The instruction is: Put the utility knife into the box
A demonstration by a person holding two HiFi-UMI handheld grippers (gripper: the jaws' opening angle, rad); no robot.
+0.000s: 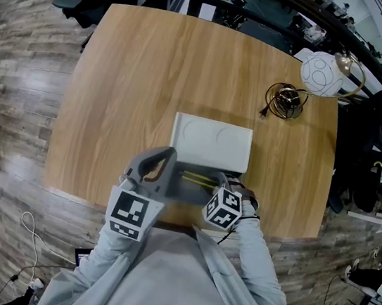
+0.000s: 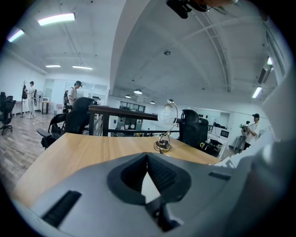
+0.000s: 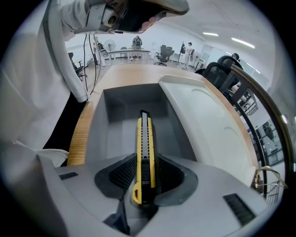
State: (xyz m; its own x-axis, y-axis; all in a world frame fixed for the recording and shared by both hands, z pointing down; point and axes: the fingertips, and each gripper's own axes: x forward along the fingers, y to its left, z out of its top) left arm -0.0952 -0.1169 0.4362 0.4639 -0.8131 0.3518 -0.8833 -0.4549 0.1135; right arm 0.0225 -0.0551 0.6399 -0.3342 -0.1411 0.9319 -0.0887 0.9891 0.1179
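While right gripper (image 3: 144, 172) clamps the yellow-black utility knife (image 3: 144, 143) over the open grey plastic box (image 3: 114, 115), left gripper (image 2: 148, 163) sits pinched together, empty; next prob. lower, release.

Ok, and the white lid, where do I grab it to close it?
By its far long edge, from the far side. The lid lies open and flat beyond the box, seemingly hinged at the near edge, so the far rim is free.
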